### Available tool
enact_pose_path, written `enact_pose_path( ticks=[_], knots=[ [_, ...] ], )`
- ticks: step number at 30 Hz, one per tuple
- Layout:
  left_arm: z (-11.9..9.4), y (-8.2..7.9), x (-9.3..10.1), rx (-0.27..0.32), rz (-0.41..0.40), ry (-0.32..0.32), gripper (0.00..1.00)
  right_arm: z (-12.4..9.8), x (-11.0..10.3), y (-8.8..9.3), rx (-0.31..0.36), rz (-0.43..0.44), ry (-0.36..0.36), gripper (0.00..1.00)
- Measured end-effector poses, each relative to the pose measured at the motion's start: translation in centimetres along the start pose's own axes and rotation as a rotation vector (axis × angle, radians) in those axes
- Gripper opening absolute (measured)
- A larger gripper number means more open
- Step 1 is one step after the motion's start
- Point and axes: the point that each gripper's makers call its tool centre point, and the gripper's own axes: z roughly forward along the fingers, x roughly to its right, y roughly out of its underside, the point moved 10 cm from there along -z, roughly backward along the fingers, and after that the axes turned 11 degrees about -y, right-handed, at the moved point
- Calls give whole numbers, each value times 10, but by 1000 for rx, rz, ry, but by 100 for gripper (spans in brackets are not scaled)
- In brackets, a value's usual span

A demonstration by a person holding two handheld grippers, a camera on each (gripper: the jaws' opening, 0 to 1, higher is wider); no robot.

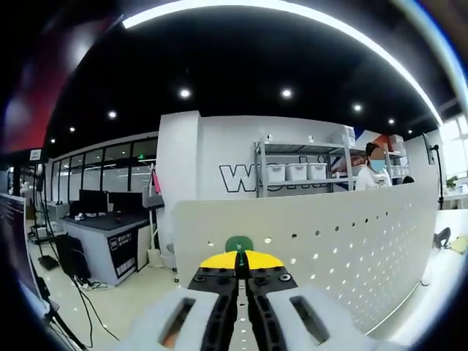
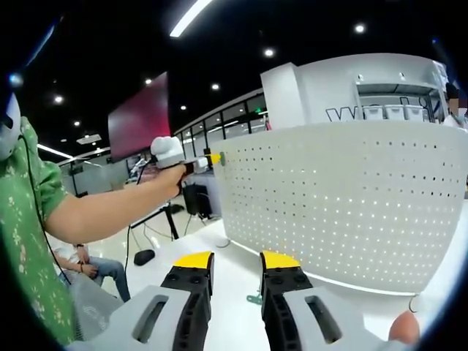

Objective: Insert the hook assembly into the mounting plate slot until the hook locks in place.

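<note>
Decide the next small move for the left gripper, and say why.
Probably ease the left gripper slightly forward, pressing the small green hook piece toward the white perforated panel. Its yellow-tipped jaws stand shut on the piece, right at the panel's top edge. Whether the piece has seated cannot be told.

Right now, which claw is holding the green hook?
The left claw, shut on the green hook at the pegboard's edge; the right claw is open.
</note>
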Motion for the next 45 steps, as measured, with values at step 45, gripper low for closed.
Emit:
enact_pose_path(
  ticks=[45],
  knots=[
    [-13, -1, 0, -25, 35, 27, 27, 0, -4, -2, 1, -9, -6, 25]
  ],
)
